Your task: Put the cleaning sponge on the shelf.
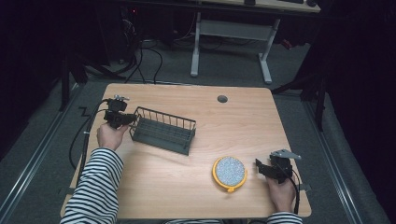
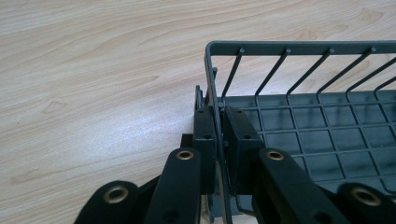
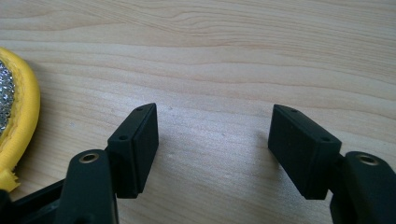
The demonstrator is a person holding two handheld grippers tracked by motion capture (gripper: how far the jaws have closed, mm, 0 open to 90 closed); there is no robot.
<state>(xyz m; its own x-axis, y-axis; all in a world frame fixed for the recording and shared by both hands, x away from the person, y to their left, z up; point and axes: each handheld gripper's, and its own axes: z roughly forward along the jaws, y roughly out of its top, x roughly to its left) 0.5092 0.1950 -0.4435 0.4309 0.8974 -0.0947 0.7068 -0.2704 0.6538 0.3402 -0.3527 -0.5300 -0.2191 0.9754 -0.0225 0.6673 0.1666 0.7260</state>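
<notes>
Clamped on the end wire of the rack [image 2: 299, 135], the left gripper [image 2: 218, 135] has its hold, so moving the rack looks next, while the right gripper [image 3: 212, 149] rests open beside the scrubber [image 3: 18, 116].

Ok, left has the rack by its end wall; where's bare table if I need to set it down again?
The widest bare patch lies beyond the rack, around the grommet hole. The near-left corner of the table is bare too. It is tighter near-right, where the yellow scrubber sits beside the open right gripper.

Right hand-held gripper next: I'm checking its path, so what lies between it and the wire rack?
In the high view, the yellow-rimmed round scrubber lies between the right hand-held gripper and the wire rack.
</notes>
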